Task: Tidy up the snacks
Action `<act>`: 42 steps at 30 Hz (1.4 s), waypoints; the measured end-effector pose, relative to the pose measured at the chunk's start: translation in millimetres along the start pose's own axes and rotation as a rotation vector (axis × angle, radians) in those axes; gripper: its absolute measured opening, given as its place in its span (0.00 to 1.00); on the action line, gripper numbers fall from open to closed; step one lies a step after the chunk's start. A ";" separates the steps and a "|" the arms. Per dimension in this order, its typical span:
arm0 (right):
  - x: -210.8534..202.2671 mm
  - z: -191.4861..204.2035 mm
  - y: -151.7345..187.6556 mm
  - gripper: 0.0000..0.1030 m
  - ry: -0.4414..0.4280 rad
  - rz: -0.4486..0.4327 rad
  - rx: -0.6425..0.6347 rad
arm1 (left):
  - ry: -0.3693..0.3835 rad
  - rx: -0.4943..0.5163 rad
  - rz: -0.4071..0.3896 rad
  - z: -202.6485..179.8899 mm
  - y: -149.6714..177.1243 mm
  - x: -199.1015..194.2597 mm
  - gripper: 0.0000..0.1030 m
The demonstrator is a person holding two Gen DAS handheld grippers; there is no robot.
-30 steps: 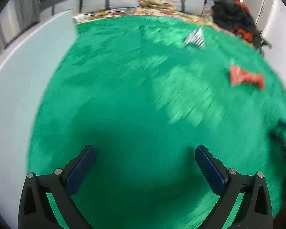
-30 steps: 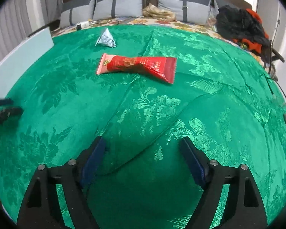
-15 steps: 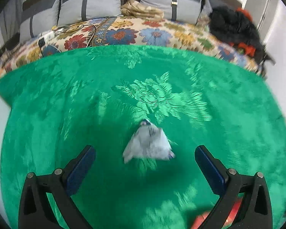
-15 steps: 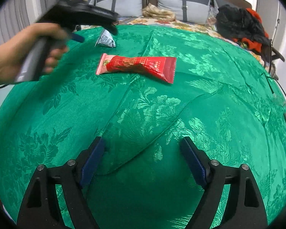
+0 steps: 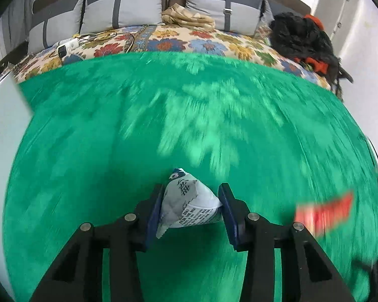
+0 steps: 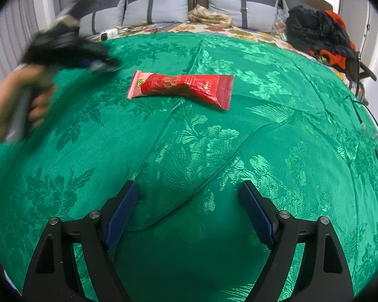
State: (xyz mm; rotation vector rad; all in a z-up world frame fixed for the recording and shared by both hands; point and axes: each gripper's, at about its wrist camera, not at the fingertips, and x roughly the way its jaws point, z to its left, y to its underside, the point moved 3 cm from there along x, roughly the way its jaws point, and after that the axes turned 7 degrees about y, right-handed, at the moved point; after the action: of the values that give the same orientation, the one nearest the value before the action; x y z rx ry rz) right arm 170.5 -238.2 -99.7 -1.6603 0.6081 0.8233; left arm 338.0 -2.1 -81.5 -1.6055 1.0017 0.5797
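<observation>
Snack pouch [image 5: 189, 205], grey and white, is sitting clamped in our left gripper [image 5: 190, 207]; we are risking a slip from its puffy sides. Our right gripper [image 6: 189, 217] is hanging with fingers apart over green cloth [image 6: 264, 138], red bar [image 6: 180, 87] beyond, pillows [image 6: 161, 8] behind.

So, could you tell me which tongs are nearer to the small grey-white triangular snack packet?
Left. The left tongs are clamped on the small grey-white triangular snack packet. The right tongs hang open over the green cloth, short of the red wrapper.
</observation>
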 end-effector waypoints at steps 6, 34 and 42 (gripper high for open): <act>0.4 0.0 -0.4 0.83 0.000 0.000 0.000 | 0.020 0.049 0.023 10.8 88.3 -69.5 0.43; 1.0 -9.4 1.6 0.89 0.018 0.011 0.010 | -0.121 0.051 -0.017 60.0 182.5 -110.7 1.00; 1.2 -9.4 1.6 0.89 0.018 0.011 0.009 | -0.182 -0.060 -0.010 74.4 199.9 -129.4 1.00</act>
State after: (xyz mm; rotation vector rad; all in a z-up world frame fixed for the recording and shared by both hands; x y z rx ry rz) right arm 172.0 -247.6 -100.4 -1.6587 0.6336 0.8132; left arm 111.9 100.4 -106.5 -1.5782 0.8480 0.7408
